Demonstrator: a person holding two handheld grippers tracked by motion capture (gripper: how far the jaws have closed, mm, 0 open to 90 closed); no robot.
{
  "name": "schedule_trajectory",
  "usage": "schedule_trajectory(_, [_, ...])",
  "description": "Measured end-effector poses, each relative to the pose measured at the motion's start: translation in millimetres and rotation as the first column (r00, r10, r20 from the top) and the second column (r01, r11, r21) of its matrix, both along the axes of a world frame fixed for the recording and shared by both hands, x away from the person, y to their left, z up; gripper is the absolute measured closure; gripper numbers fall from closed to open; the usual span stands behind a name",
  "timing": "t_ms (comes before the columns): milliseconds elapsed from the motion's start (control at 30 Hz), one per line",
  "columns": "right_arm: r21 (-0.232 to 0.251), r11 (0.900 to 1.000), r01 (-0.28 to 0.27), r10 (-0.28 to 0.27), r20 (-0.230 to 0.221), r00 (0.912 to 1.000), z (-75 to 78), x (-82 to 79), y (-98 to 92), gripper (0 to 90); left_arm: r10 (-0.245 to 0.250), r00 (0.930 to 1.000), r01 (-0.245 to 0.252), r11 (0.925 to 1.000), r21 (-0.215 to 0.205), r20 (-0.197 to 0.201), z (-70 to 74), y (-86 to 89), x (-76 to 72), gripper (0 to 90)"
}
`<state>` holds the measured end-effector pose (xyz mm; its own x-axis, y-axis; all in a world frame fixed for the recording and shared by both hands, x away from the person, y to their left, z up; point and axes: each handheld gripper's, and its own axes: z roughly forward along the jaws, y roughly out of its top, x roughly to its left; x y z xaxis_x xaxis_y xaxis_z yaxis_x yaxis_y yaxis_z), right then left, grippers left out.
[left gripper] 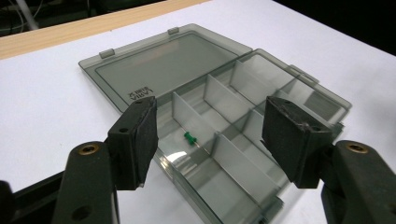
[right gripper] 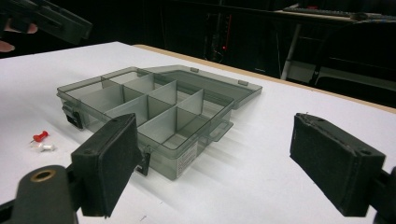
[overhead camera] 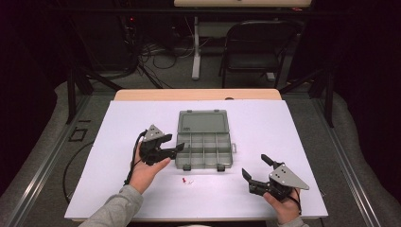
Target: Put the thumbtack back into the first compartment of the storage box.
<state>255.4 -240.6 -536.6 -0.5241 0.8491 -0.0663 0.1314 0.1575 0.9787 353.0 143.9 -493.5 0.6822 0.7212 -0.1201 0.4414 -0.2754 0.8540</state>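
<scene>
One green pushpin (left gripper: 189,138) lies in a compartment of the grey see-through organiser box (overhead camera: 204,150), on the side of the box nearest your left gripper (overhead camera: 171,145). In the left gripper view the pin rests on the compartment floor, between two upright dividers and close to the box's outer wall. The box lies open on the white worktop (overhead camera: 123,118), its lid (overhead camera: 203,121) folded flat behind it, on the side away from you, and its two dark latches (overhead camera: 187,167) face you.

Your left gripper hovers at the box's left edge, with its tips over the rim. Its jaws stand spread, with nothing between the pads; the pin lies below them, apart from both pads. No earlier view bears on it, so read them simply as wide open over that compartment.

Two more pushpins, one red (overhead camera: 183,179) and one white (overhead camera: 190,181), lie just beside each other on the worktop in front of the box, between your two hands. In the right gripper view they lie left of the box's near corner.

Your right gripper (overhead camera: 257,169) sits well apart from the box, near the worktop's front right. Its jaws are spread wide too and hold nothing; they point up the worktop toward the box.

Beyond the worktop's wooden far edge (overhead camera: 198,94) stands a dark folding chair (overhead camera: 257,47) on the floor, with cables beside it.
</scene>
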Motion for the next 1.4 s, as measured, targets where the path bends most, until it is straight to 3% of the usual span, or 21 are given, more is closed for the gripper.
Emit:
schedule_trajectory(267, [0.001,1.000,0.003,-0.003,-0.002,1.0000,0.0,-0.2,-0.2,15.2,-0.043,0.9991,0.043,0.9987,-0.029,0.007,-0.3,8.5,-20.0,35.5])
schedule_trajectory(567, [-0.005,1.000,-0.004,0.004,-0.002,1.0000,-0.2,-0.4,1.7,15.3,-0.057,0.9984,0.056,0.9970,-0.054,-0.004,-11.7,16.9,-37.2,35.6])
schedule_trajectory(1033, [-0.004,1.000,-0.004,0.004,-0.006,1.0000,-0.4,-0.3,1.6,15.2,-0.079,0.9966,0.078,0.9967,-0.023,-0.024,-27.7,19.7,-51.5,39.3])
schedule_trajectory(1400, [-0.002,1.000,-0.004,0.004,-0.006,1.0000,-0.6,0.0,1.5,15.2,-0.114,0.9908,0.116,0.9931,0.021,-0.074,-46.1,10.3,-55.5,44.8])
